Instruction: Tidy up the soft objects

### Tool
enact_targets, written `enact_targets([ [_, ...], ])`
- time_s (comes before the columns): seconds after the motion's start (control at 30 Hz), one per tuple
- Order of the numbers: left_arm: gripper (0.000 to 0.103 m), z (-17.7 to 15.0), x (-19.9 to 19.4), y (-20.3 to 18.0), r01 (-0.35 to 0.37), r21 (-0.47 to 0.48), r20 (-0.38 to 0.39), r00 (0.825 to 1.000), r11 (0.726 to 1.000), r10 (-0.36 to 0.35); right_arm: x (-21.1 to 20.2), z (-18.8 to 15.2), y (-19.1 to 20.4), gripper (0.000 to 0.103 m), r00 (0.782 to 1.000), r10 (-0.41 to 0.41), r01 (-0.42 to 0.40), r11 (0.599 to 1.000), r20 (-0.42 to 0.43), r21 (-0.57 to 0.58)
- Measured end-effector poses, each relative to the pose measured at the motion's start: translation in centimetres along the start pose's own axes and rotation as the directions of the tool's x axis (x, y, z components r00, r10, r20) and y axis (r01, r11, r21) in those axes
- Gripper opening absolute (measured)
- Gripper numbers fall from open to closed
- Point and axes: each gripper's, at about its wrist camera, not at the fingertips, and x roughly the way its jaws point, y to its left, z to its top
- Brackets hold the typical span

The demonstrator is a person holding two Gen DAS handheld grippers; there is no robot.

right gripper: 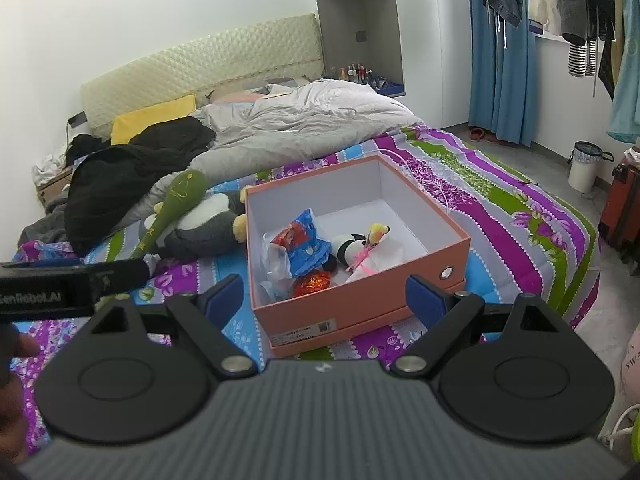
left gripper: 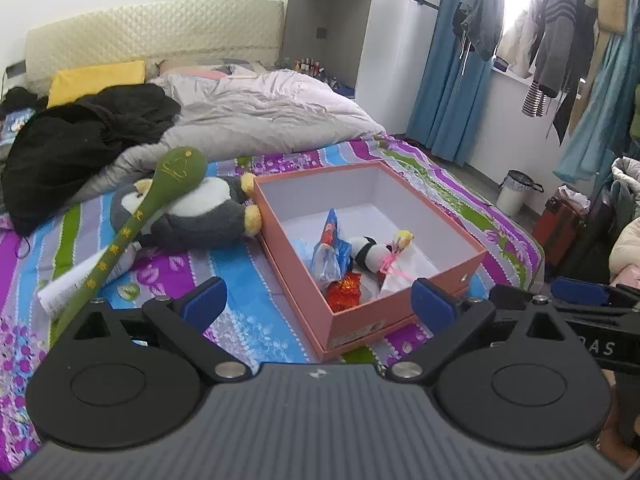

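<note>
Between pickups, both my tools empty

My left gripper [left gripper: 318,294] and right gripper [right gripper: 324,294] hang spread before the box [left gripper: 304,270]; the penguin [left gripper: 200,216] lies just left, needing a wide grab next.

Open salmon-pink cardboard box [left gripper: 404,304] near bedspread's foot edge, holding small panda plush [left gripper: 366,254], blue crinkled fabric piece [left gripper: 330,246], shiny red foil ball [left gripper: 344,294]. Just beside its left wall: grey-and-white penguin plush [left gripper: 200,210] on its back, long green stuffed club [left gripper: 160,192] lying across it.
</note>
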Motion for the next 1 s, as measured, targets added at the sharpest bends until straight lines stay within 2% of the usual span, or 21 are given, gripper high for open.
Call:
enact_targets([
  [0.07, 0.1, 0.0, 0.0, 0.3, 0.014, -0.022, -0.006, 1.0, 1.0, -0.015, -0.1, 0.1, 0.2, 0.09, 1.0, 0.005, -0.005, 1.0, 0.004, 0.005],
  [0.3, 0.1, 0.1, -0.3, 0.5, -0.003, -0.02, -0.003, 1.0, 1.0, 0.002, -0.1, -0.1, 0.8, 0.09, 1.0, 0.019, -0.019, 1.0, -0.001, -0.013],
  [0.5, 0.1, 0.0, -0.8, 0.9, 0.008, -0.026, 0.007, 1.0, 1.0, -0.008, -0.6, 0.1, 1.4, 0.09, 1.0, -0.003, 0.003, 0.999, 0.015, -0.047],
  [0.6, 0.1, 0.2, -0.8, 1.1, 0.031, -0.033, -0.002, 1.0, 0.999, -0.032, -0.4, 0.3, 1.4, 0.09, 1.0, 0.013, -0.012, 0.999, 0.013, -0.029],
  [0.73, 0.1, 0.4, -0.5, 0.8, 0.013, -0.015, -0.005, 1.0, 1.0, -0.013, -0.1, 0.3, 1.4, 0.09, 1.0, 0.02, -0.02, 0.999, 0.002, -0.026],
  [1.0, 0.1, 0.1, 0.2, 0.8, 0.022, -0.025, -0.027, 0.999, 0.999, -0.023, -0.3, 0.3, 1.4, 0.09, 1.0, 0.016, -0.016, 1.0, -0.002, -0.024],
])
